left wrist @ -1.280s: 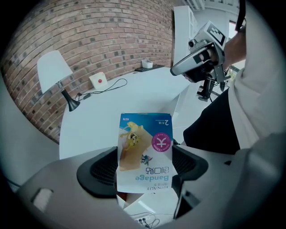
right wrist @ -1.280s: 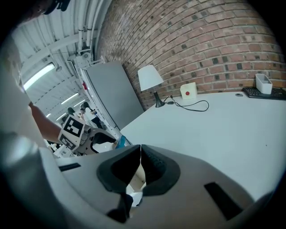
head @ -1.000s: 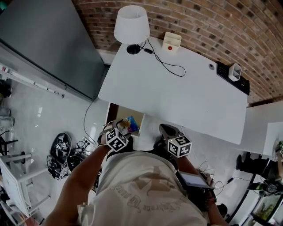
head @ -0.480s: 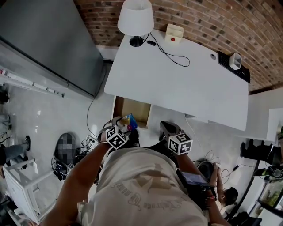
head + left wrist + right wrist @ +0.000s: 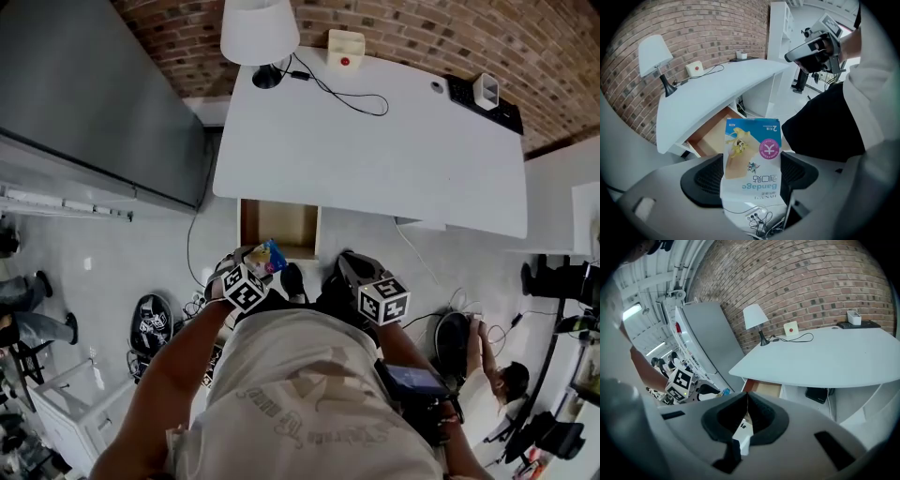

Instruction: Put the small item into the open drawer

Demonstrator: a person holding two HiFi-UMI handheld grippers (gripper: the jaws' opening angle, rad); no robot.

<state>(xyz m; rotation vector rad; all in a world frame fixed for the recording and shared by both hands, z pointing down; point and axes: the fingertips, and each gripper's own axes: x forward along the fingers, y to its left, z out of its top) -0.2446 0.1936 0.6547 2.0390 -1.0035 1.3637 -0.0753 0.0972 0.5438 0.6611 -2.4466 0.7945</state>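
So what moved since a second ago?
The left gripper, shut on the blue-and-white bandage packet, seems to have drawn back from over the open wooden drawer to its front edge. Packet still gripped; right gripper, shut and empty, stayed put.

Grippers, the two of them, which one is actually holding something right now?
The left gripper: its jaws are clamped on a blue and white bandage packet. The right gripper has its jaws closed together with nothing between them.
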